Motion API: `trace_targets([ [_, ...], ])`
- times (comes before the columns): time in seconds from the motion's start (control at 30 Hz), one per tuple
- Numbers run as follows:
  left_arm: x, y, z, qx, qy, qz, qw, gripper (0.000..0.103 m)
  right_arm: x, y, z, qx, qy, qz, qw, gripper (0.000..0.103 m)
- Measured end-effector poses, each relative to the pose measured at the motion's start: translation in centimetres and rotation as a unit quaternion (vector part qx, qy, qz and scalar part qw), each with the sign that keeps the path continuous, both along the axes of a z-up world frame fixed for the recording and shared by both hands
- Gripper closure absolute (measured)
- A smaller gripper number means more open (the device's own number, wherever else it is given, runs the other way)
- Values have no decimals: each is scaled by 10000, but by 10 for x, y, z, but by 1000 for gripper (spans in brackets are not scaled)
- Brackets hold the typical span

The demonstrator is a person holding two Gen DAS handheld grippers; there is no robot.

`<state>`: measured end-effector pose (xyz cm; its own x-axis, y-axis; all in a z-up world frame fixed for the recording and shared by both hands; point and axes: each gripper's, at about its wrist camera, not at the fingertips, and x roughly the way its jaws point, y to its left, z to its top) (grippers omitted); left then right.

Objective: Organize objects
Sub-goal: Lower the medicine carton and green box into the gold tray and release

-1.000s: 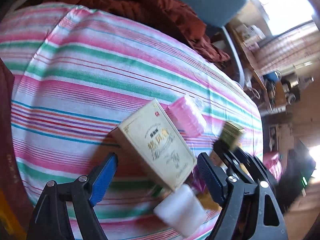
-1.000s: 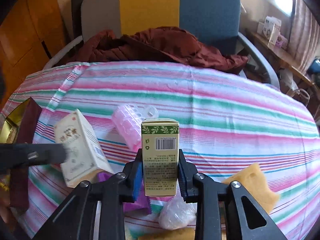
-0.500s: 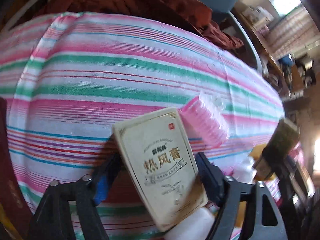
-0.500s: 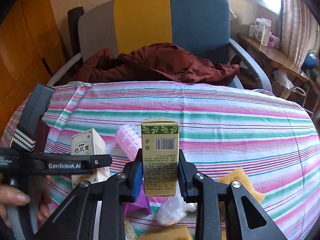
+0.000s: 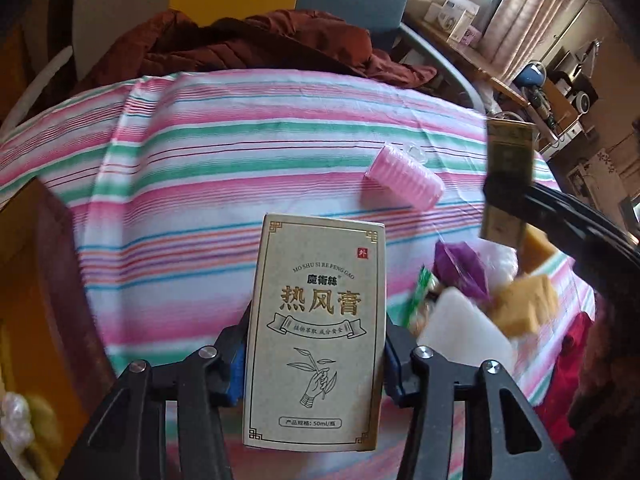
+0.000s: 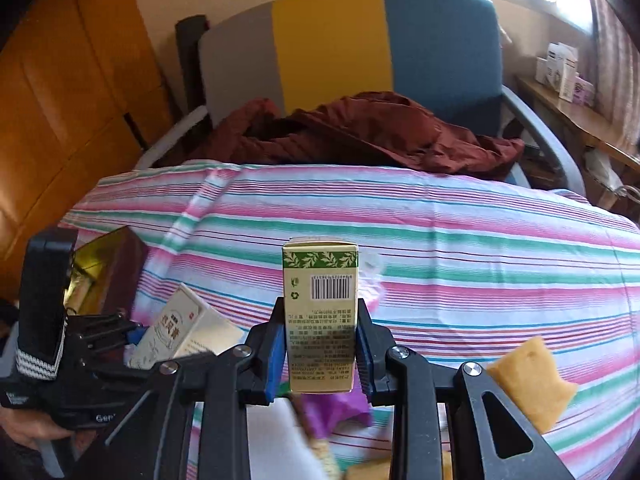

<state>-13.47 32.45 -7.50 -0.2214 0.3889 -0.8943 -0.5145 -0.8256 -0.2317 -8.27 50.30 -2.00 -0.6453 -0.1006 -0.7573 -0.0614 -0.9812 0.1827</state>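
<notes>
A beige box with gold Chinese lettering (image 5: 316, 320) stands between the blue pads of my left gripper (image 5: 314, 364). The jaws are closing, and both pads touch the box's sides. The right wrist view shows the same box (image 6: 188, 332) tilted at lower left, above the striped tablecloth (image 6: 480, 260). My right gripper (image 6: 320, 344) is shut on a green-and-gold box with a barcode (image 6: 320, 280) and holds it upright above the table. That box (image 5: 508, 176) also shows at the right of the left wrist view.
A pink ridged roll (image 5: 404, 182) lies mid-table. A purple wrapper (image 5: 464, 276), a white block (image 5: 464, 328) and yellow sponges (image 5: 524, 308) crowd the near right. An open dark-red box with gold lining (image 6: 104, 268) sits left. A chair with a brown jacket (image 6: 360, 132) stands behind.
The left jaws have narrowed from wide open onto the beige box, which has turned from slanted to upright in view. The right gripper has risen with the green box.
</notes>
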Motion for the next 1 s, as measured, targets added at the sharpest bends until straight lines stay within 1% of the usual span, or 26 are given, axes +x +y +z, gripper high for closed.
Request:
trace_targets([
  [0.1, 11, -25, 18, 227, 121, 102, 9996, 51, 2, -16, 5, -134, 64, 197, 9997, 73],
  [0.2, 23, -58, 42, 378, 393, 203, 9983, 51, 3, -37, 8, -218, 87, 400, 9989, 73],
  [0.33, 28, -116, 60, 529, 527, 575, 9956, 51, 6, -68, 9, -244, 50, 637, 9977, 73],
  [0.5, 25, -189, 70, 540, 661, 1169, 9895, 51, 12, -116, 13, -315, 59, 1006, 9944, 73],
  [0.67, 19, -261, 74, 518, 807, 1808, 9788, 51, 13, -168, 18, -527, 105, 1376, 9890, 73],
  [0.77, 17, -289, 73, 469, 879, 2036, 9740, 51, 11, -204, 17, -602, 49, 1601, 9853, 73],
  [0.83, 18, -302, 72, 430, 892, 2113, 9724, 51, 8, -225, 15, -608, -8, 1733, 9830, 73],
  [1.0, 9, -325, 67, 193, 1034, 2246, 9688, 50, -1, -268, 9, -469, -190, 1985, 9788, 73],
])
